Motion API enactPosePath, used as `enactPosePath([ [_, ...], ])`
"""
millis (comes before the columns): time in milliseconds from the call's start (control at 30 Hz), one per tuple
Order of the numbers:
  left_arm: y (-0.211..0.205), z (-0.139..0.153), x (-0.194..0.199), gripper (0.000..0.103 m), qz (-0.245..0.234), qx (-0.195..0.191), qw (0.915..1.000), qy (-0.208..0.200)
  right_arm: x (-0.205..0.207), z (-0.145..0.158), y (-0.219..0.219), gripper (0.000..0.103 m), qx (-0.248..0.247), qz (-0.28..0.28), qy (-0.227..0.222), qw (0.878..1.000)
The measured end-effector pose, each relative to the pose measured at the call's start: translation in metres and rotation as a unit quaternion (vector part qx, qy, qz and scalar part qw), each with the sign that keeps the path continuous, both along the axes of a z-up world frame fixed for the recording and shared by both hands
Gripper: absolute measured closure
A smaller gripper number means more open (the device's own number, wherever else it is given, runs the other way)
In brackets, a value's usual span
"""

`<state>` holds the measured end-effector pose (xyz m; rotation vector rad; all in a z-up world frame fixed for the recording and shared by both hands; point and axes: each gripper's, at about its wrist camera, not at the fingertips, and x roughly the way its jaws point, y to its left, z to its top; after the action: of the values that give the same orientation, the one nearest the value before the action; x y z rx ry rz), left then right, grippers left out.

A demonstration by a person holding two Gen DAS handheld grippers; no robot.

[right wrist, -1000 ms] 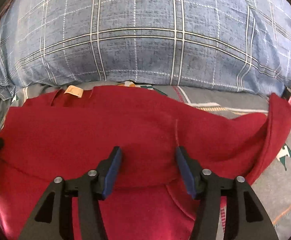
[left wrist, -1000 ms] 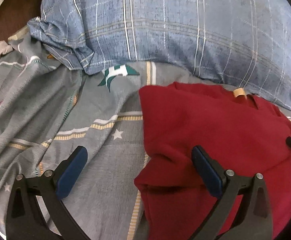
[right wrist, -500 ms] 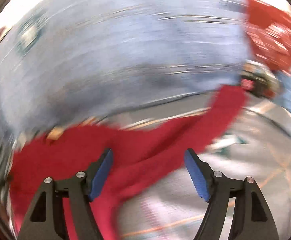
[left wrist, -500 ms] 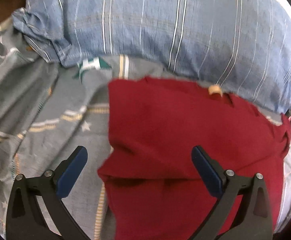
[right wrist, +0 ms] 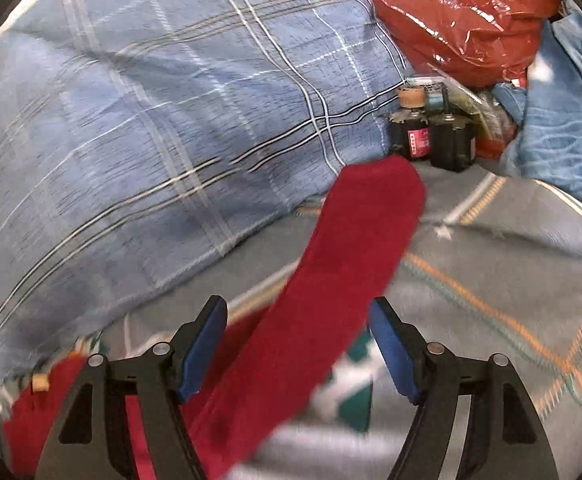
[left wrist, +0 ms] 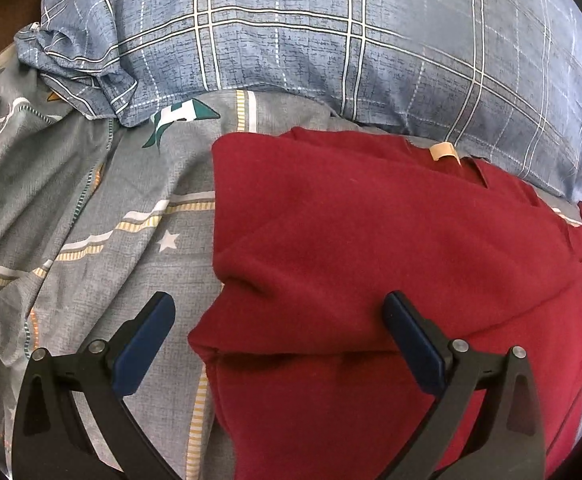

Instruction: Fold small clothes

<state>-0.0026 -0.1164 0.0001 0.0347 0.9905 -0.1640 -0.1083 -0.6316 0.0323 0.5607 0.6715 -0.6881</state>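
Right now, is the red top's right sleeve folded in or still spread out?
Spread out. The sleeve stretches flat over the bedsheet toward the bottles, lying between the right gripper's open jaws, ungripped.

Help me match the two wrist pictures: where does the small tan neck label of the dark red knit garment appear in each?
Left wrist: tan neck label upper right of centre, on the dark red knit garment, just below the pillow.
Right wrist: tan neck label far lower left, blurred.
Shared landmark: the blue plaid pillow behind it.

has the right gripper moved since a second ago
Yes. The right gripper has swung right along the blue checked pillow, from over the red shirt's body to its outstretched sleeve, near the dark bottles.
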Motion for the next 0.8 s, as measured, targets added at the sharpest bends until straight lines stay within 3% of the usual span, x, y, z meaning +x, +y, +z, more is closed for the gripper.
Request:
enactPosePath([
  [67,0.000,0.000,0.001,0.000,0.001,0.001,1.0000,-0.002,0.014,0.000,-0.016,0.028,-0.008,-0.014,0.020,1.000],
  [200,-0.002,-0.002,0.003,0.000,-0.002,0.005,1.0000,0.000,0.051,-0.017,-0.050,0.029,-0.003,-0.016,0.101,0.995],
  [233,-0.003,-0.003,0.004,0.000,-0.003,0.007,1.0000,-0.001,0.053,-0.021,-0.055,0.033,-0.004,-0.018,0.107,0.994],
  [267,-0.004,-0.004,0.004,0.000,-0.004,0.009,1.0000,-0.001,0.052,-0.021,-0.057,0.058,-0.022,-0.021,0.111,0.993],
  [333,-0.003,-0.003,0.004,0.000,-0.004,0.007,1.0000,0.000,0.049,-0.022,-0.059,0.097,-0.031,-0.013,0.123,0.992],
  [400,-0.002,-0.001,0.004,0.000,-0.002,0.003,1.0000,0.001,0.032,-0.019,-0.064,0.103,-0.007,-0.004,0.095,0.995],
  [467,0.000,0.002,0.002,0.000,-0.002,0.000,1.0000,0.000,0.011,-0.013,-0.066,0.103,0.011,-0.003,0.065,0.998],
  [533,0.002,0.006,0.001,0.000,-0.002,-0.002,1.0000,-0.005,-0.021,0.001,-0.064,0.103,0.038,0.006,0.002,0.999],
  [600,0.004,0.010,-0.002,0.000,0.004,-0.009,0.9999,-0.011,-0.038,0.013,-0.061,0.103,0.032,0.008,-0.013,0.999],
  [700,0.008,0.012,-0.003,0.000,0.008,-0.021,0.9997,-0.009,-0.038,0.022,-0.058,0.091,0.044,0.017,-0.012,0.999],
  [733,0.009,0.013,-0.004,0.000,0.010,-0.023,0.9997,-0.009,-0.033,0.023,-0.057,0.072,0.046,0.017,-0.006,0.999],
  [767,0.010,0.013,-0.005,0.000,0.011,-0.022,0.9996,-0.010,-0.027,0.022,-0.056,0.046,0.046,0.016,0.000,0.999],
  [800,0.010,0.012,-0.005,0.000,0.012,-0.020,0.9997,-0.010,-0.016,0.020,-0.055,0.039,0.041,0.018,0.006,0.999],
])
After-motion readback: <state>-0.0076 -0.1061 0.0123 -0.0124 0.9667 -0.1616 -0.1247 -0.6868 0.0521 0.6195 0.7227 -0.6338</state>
